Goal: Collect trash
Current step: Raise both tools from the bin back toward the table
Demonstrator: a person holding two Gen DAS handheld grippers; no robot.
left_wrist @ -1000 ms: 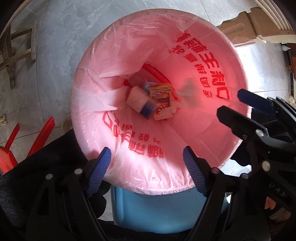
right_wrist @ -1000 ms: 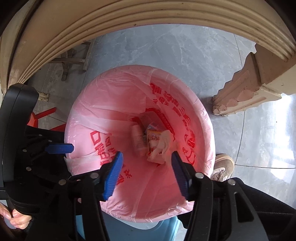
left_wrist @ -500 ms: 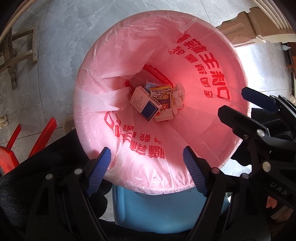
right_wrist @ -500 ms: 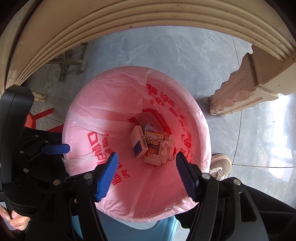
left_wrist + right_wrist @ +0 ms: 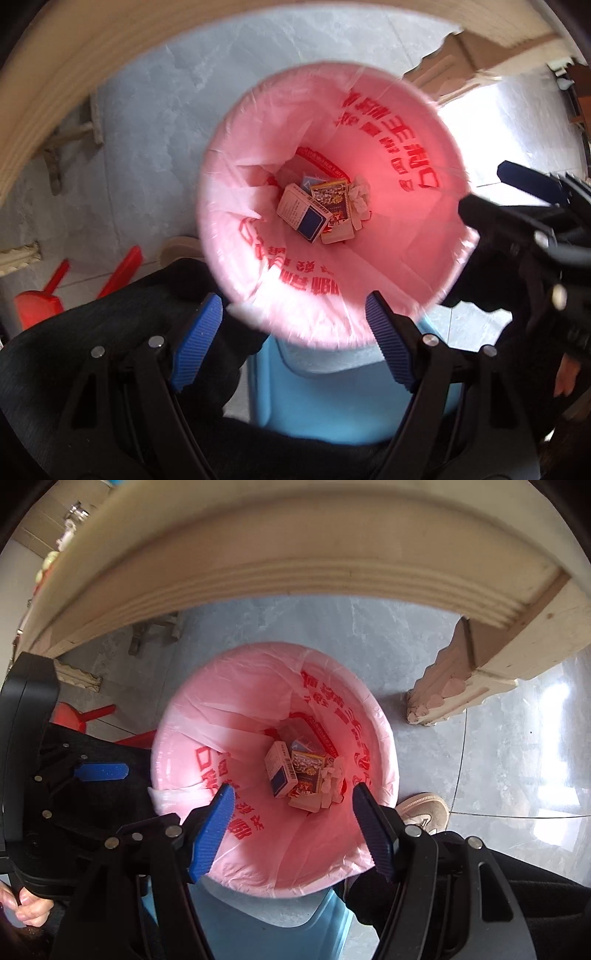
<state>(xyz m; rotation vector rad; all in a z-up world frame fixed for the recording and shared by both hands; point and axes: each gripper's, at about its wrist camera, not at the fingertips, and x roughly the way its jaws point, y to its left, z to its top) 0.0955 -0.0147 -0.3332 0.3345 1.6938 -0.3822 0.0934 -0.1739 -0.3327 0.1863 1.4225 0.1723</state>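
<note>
A blue trash bin lined with a pink bag stands on the floor below both grippers; it also shows in the right wrist view. At its bottom lie a white-and-blue box, a red-and-gold packet and a crumpled white tissue. My left gripper is open and empty above the bin's near rim. My right gripper is open and empty above the bin.
A carved wooden table edge arches overhead, with a table leg at the right. A red plastic stool stands at the left. A shoe rests on the grey tile floor beside the bin.
Both grippers have risen away from the bin, so it looks smaller and the table edge fills more of the view. The dropped trash has settled at the bin's bottom.
</note>
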